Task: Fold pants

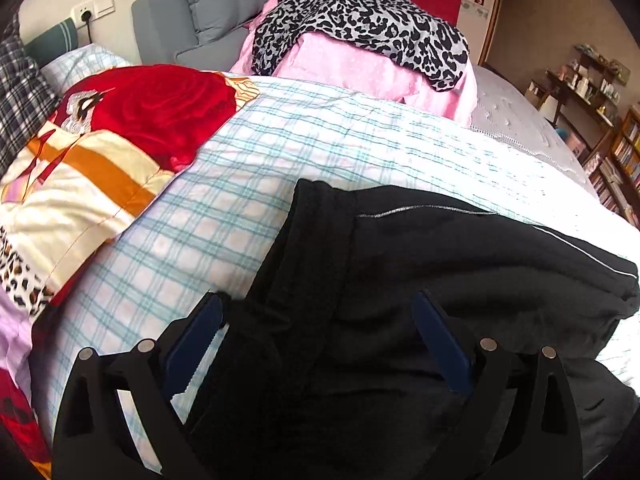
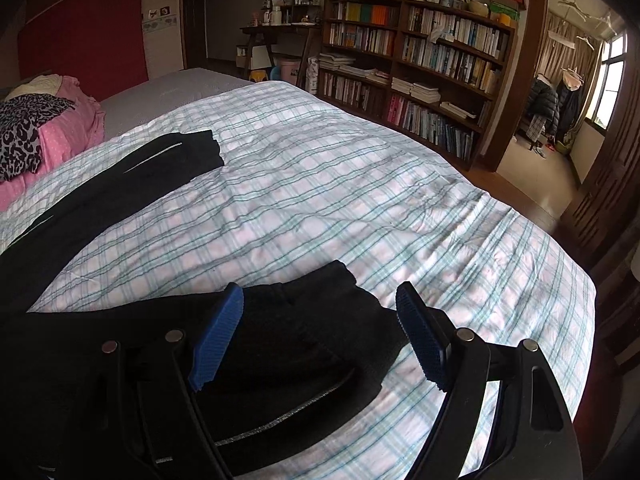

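- Both jaws stand spread: left gripper (image 1: 320,312) straddles the black pants (image 1: 440,264) at the waistband; right gripper (image 2: 320,308) straddles a leg cuff.
- Pants lie on the checked bedspread (image 2: 320,168), legs apart.
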{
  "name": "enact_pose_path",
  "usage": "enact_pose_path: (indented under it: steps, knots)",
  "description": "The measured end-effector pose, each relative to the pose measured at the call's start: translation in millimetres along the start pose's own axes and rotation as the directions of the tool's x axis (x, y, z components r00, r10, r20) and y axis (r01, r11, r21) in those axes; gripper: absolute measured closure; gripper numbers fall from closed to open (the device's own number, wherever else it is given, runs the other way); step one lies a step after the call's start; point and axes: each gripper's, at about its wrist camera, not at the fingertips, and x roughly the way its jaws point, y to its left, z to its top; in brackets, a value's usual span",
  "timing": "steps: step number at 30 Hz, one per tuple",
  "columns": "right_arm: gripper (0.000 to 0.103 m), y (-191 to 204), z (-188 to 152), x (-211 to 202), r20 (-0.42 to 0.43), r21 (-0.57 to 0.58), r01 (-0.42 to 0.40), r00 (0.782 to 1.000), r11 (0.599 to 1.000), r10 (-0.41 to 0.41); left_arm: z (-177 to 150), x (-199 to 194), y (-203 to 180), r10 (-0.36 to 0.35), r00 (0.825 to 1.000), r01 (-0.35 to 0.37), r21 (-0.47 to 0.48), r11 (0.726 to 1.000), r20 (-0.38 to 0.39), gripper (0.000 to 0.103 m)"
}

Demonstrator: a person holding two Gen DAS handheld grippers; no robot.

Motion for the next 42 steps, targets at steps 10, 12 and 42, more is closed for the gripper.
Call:
enact_pose_path:
  steps: [10, 12, 42]
  knots:
    - [0.023, 80.1, 9.2, 44.0, -0.068, -0.098, -0.090, 0.994, 0.991, 0.084, 55.2, 64.4, -33.1, -0.051, 0.998, 0.056, 0.129, 0.990, -0.039, 0.008]
    - [0.023, 91.9, 9.3, 51.0, -0.082, -0.107, -0.107, 0.992, 0.988, 0.098, 62.3, 75.6, -41.6, -0.050, 0.998, 0.057, 0.176, 0.983, -0.045, 0.008]
    - [0.023, 183.3, 156.3, 172.7, -0.164, 0.104, -0.372, 0.908, 0.922, 0.385, 16.5, 17.3, -72.2, -0.260, 0.966, 0.251, 0.327, 0.911, -0.018, 0.093]
